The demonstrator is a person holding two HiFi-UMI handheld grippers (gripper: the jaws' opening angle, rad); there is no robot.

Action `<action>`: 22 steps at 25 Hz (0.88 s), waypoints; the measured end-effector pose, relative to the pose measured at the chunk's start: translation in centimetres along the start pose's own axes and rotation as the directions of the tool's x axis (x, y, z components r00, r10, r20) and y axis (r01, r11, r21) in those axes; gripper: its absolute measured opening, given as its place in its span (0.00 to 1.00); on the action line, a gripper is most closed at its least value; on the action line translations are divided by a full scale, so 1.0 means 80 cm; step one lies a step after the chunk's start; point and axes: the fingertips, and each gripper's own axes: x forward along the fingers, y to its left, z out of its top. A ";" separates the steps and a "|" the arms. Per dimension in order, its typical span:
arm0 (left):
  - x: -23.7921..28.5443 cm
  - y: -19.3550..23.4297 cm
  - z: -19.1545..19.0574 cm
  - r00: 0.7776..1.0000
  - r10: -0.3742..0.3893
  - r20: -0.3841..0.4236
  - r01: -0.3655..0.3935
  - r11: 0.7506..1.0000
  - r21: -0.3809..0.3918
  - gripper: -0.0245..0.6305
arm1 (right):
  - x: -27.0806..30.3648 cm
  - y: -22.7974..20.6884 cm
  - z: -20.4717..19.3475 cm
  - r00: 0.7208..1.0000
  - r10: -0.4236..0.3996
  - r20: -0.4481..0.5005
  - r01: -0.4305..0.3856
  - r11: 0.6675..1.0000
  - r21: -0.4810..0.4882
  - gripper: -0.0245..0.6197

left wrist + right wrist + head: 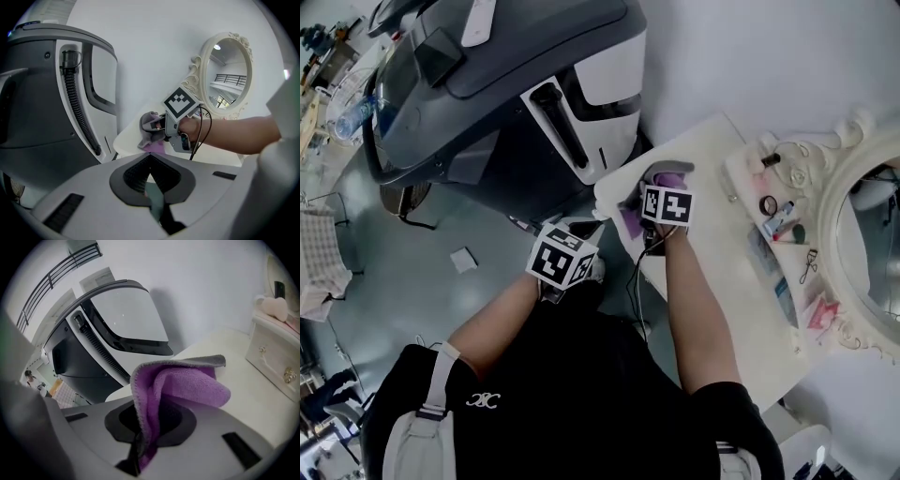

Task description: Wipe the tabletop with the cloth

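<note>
Just one cloth (187,385), tight in the right claw (139,439); left claw (152,187) together, empty.

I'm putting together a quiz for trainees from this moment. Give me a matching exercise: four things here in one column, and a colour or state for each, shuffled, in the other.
Things
1. cloth
2. left hand-held gripper
3. right hand-held gripper
4. mirror

Colour or state
A. jaws together, holding nothing
B. cream, ornate frame
C. purple with a grey edge
D. jaws clamped on fabric over the tabletop

Pairs: 1-C, 2-A, 3-D, 4-B
</note>
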 end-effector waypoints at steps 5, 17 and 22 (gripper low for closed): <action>0.005 0.009 0.005 1.000 -0.012 -0.004 0.012 1.000 -0.011 0.04 | 0.029 -0.003 0.042 1.000 -0.010 0.010 0.010 1.000 0.012 0.11; 0.023 0.009 0.021 0.998 -0.060 -0.031 0.061 0.998 0.020 0.04 | 0.034 -0.021 0.066 1.000 0.000 0.015 0.000 0.998 0.060 0.11; 0.037 -0.017 0.028 0.993 -0.104 -0.053 0.107 0.992 0.068 0.04 | 0.006 -0.061 0.047 0.999 -0.037 0.027 0.034 0.992 0.119 0.11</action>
